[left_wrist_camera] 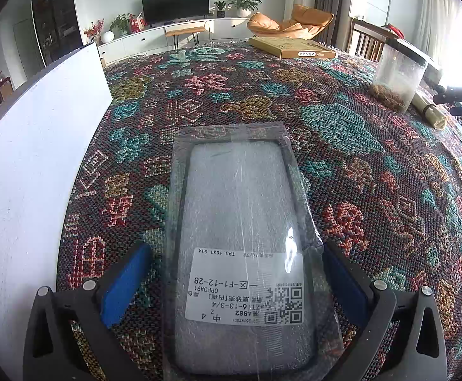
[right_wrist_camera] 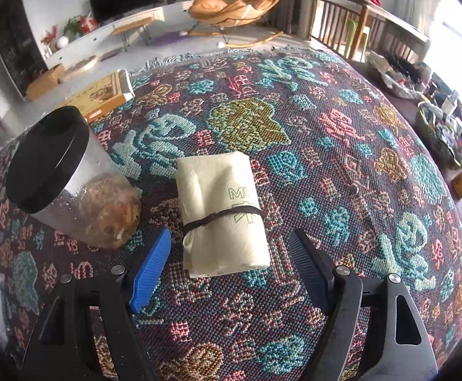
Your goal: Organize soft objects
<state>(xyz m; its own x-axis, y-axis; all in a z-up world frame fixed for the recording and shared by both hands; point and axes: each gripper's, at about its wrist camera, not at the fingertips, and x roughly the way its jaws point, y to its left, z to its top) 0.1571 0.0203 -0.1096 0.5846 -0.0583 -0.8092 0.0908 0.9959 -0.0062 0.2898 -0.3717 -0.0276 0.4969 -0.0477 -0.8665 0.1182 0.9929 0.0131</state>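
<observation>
A phone case in a clear plastic bag (left_wrist_camera: 240, 222), with a white label, lies flat on the patterned tablecloth (left_wrist_camera: 342, 158) in the left wrist view. My left gripper (left_wrist_camera: 235, 250) is open, its blue pads on either side of the bag's near end; the right pad looks close to the bag's edge. In the right wrist view a rolled cream paper towel (right_wrist_camera: 221, 209) tied with a dark band lies on the cloth. My right gripper (right_wrist_camera: 231, 241) is open with the roll's near end between its fingers, not touching. The roll also shows far right in the left wrist view (left_wrist_camera: 429, 111).
A clear jar with a black lid (right_wrist_camera: 62, 171) stands left of the roll, also in the left wrist view (left_wrist_camera: 399, 73). A white board (left_wrist_camera: 34, 146) stands along the table's left side. A flat yellow box (left_wrist_camera: 291, 47) lies at the far edge. Cluttered bins (right_wrist_camera: 437, 120) sit right.
</observation>
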